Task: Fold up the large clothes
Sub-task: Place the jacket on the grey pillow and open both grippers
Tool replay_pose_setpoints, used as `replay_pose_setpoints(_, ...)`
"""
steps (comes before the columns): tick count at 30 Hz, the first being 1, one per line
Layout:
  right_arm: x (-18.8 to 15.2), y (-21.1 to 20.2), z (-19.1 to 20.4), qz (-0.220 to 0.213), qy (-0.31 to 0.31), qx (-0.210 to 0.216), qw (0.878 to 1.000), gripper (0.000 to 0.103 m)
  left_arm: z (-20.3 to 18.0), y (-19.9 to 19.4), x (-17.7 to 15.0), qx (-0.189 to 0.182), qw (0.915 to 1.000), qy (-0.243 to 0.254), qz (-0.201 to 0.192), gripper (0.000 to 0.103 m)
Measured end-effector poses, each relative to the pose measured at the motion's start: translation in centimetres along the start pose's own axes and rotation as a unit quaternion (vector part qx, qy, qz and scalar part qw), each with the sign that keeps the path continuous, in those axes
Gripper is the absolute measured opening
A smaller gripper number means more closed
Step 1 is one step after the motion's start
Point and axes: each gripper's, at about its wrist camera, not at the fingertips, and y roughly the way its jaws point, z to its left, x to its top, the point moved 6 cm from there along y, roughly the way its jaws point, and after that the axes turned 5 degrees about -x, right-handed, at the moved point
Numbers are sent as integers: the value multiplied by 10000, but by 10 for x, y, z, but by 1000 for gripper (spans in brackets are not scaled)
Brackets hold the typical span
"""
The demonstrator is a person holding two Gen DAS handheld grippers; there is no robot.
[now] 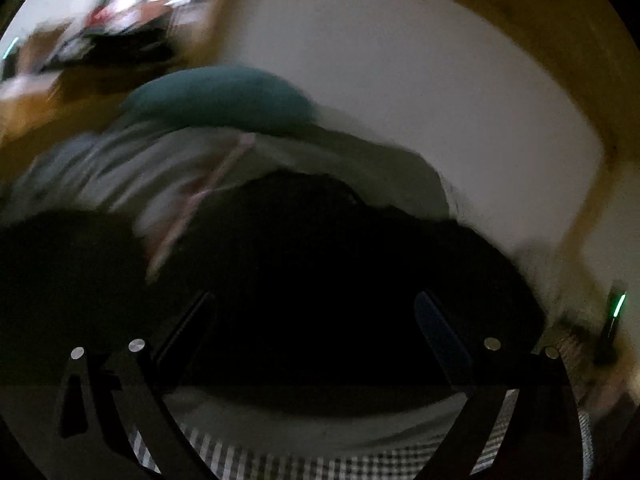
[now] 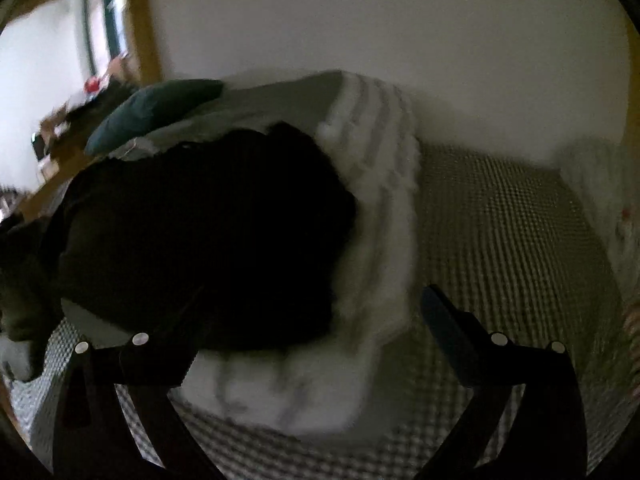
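Left tongs [image 1: 316, 304] and right tongs [image 2: 312, 312] gape wide.

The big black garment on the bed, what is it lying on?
The black garment lies on a fluffy white striped blanket, over a checked bed sheet. What is beneath its middle is covered.

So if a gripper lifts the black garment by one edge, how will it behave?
The black garment lies in a soft heap on the white striped blanket, so it will probably droop and unfold. It looks bulky, perhaps rather heavy. It may drag the blanket along.
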Motion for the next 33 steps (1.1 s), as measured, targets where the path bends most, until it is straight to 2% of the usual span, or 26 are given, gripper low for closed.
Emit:
replay_pose_setpoints(2,23,24,49,228,-290,76,9993,100,-22,45,9,432,9980,342,307,97)
replay_pose_setpoints(3,27,16,60,394,-370,37,9985,100,-26,69,9,600,9959,404,549,97)
replay_pose_setpoints(5,19,36,86,1100,-577,-300,9918,100,-24,116,3,933,9887,330,1121,98)
replay_pose_setpoints(6,13,48,90,1217,-620,-427,9897,100,-19,134,-1,1042,9858,179,1302,99)
replay_pose_setpoints(7,4,57,86,1330,-538,-500,9884,100,-17,145,8,1134,9846,116,1328,99)
replay_pose_setpoints(9,-1,71,81,1557,-303,-501,9861,100,-14,151,2,1267,9838,128,1263,99)
replay_pose_setpoints(12,-10,91,86,1782,-446,-666,9807,101,-10,170,-2,1433,9803,273,1331,99)
replay_pose_setpoints(16,-20,116,97,1697,-532,-983,9791,101,-4,183,-6,1512,9780,281,1412,99)
replay_pose_setpoints(18,-16,122,104,1522,-513,-1058,9813,101,-4,184,-6,1554,9763,288,1475,99)
replay_pose_setpoints(22,-17,90,100,1113,-370,-854,9894,100,-5,161,1,1349,9798,175,1469,99)
replay_pose_setpoints(24,-15,58,93,769,-228,-858,9931,100,-14,125,0,1329,9846,316,1093,99)
replay_pose_setpoints(26,-13,23,94,445,-147,-923,9946,100,-28,90,-7,1415,9854,445,830,99)
replay_pose_setpoints(29,-22,-17,100,457,-247,-1141,9921,100,-56,38,-25,1409,9850,665,746,99)
replay_pose_setpoints(33,-44,-90,116,352,-319,-1283,9906,100,-84,-16,-53,1374,9835,764,893,99)
